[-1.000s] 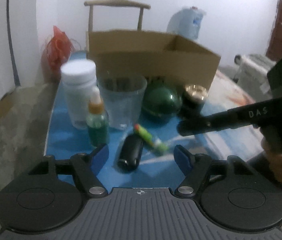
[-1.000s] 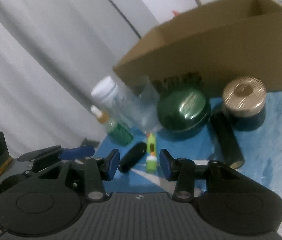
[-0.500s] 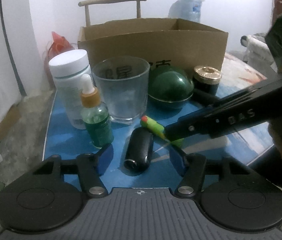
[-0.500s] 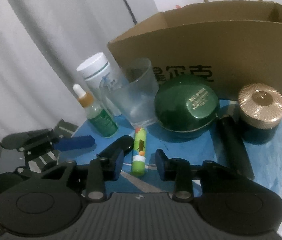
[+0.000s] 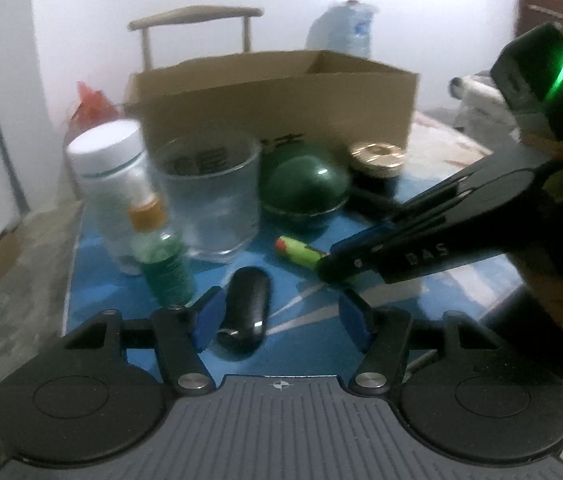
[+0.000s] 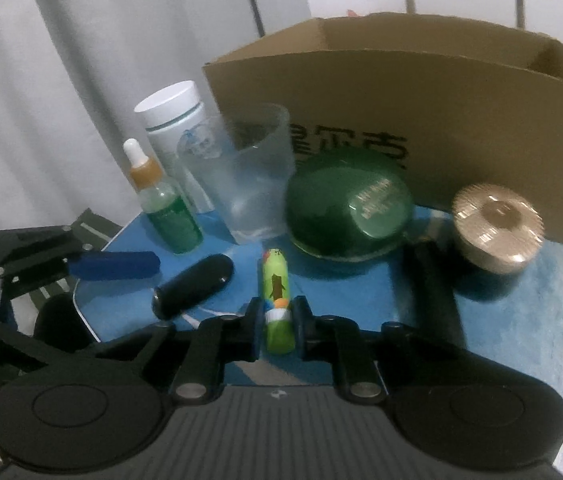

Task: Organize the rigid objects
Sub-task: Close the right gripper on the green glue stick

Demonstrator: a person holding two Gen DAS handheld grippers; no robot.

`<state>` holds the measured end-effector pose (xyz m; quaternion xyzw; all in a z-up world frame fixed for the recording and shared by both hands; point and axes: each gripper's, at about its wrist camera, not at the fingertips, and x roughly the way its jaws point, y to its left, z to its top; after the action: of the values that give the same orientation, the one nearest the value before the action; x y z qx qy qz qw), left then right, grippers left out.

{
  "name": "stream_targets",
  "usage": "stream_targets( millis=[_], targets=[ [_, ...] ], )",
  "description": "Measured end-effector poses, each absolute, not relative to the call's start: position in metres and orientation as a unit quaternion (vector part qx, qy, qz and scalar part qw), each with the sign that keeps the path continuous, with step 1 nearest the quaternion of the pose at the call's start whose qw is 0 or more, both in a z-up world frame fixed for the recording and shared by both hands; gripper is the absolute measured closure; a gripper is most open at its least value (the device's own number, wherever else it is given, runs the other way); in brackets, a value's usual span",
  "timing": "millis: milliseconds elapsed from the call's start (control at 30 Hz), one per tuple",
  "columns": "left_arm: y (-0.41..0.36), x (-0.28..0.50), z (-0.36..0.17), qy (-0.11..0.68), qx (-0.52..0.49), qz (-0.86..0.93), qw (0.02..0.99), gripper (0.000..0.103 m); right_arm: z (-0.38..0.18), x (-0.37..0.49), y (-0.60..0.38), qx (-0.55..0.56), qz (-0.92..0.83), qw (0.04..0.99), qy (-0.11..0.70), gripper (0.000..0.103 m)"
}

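Observation:
A green tube (image 6: 275, 276) with an orange tip (image 5: 301, 250) lies on the blue tabletop (image 5: 321, 344). My right gripper (image 6: 277, 320) is shut on its near end; from the left wrist view that gripper (image 5: 333, 268) reaches in from the right. My left gripper (image 5: 281, 318) is open around a black capsule-shaped case (image 5: 245, 312), which lies close to the left pad and well apart from the right one. Behind stand a green dropper bottle (image 5: 163, 264), a white-capped bottle (image 5: 109, 184), a clear glass (image 5: 213, 204), a green domed jar (image 5: 305, 184) and a gold-lidded jar (image 5: 377, 160).
An open cardboard box (image 5: 273, 96) stands behind the row of objects. A black cylinder (image 6: 435, 288) lies to the right of the green tube. A wooden chair (image 5: 197, 16) and a water jug (image 5: 341, 32) are beyond the box. The table edge runs along the left.
My right gripper's jaws have closed onto the green tube's near end. The left gripper's jaws have narrowed a little around the black case, and both views have rolled.

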<state>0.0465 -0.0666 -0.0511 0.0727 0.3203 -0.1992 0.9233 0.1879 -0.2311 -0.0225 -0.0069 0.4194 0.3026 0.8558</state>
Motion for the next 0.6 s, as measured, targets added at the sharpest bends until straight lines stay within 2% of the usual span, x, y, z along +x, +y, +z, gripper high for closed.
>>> stream_targets(
  millis=[233, 600],
  targets=[
    [-0.1, 0.044, -0.056, 0.347, 0.091, -0.275, 0.892, 0.039, -0.023, 0.176, -0.261, 0.048, 0.293, 0.85, 0.435, 0.086],
    [-0.129, 0.058, -0.069, 0.37, 0.118, -0.278, 0.879, 0.04, -0.027, 0.178, -0.272, 0.09, 0.31, 0.835, 0.446, 0.086]
  ],
)
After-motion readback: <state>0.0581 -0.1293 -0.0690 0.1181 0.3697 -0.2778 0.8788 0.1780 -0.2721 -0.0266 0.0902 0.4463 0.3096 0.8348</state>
